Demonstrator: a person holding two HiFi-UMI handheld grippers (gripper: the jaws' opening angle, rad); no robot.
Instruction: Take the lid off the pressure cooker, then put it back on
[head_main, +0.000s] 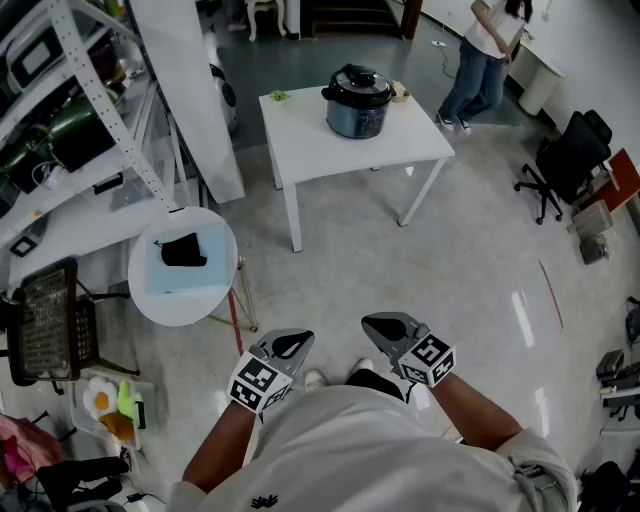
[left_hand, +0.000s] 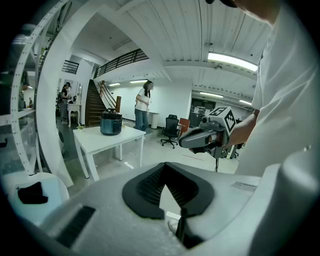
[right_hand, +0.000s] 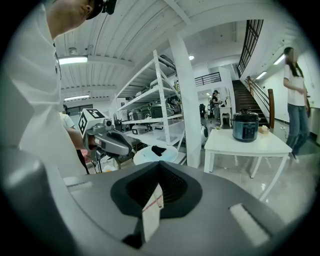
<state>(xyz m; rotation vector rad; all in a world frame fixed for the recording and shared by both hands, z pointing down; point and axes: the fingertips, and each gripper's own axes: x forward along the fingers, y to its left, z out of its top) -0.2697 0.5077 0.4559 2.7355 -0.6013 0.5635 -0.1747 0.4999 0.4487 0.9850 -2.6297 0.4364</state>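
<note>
The pressure cooker (head_main: 357, 108) stands on the white table (head_main: 310, 145) at the far side of the room, dark blue with its black lid (head_main: 357, 80) in place. It also shows small in the left gripper view (left_hand: 111, 123) and the right gripper view (right_hand: 245, 127). Both grippers hang close to my body, well short of the table. My left gripper (head_main: 288, 346) is shut with nothing in it. My right gripper (head_main: 386, 325) is likewise shut and empty. Each gripper view catches the other gripper: the right gripper (left_hand: 205, 138), the left gripper (right_hand: 113, 143).
A round white side table (head_main: 205, 290) with a black object (head_main: 183, 250) stands to my left front. White shelving (head_main: 60, 120) and a slanted white column (head_main: 185, 90) fill the left. A wire chair (head_main: 48, 322), an office chair (head_main: 566, 160) and a standing person (head_main: 487, 50) are around.
</note>
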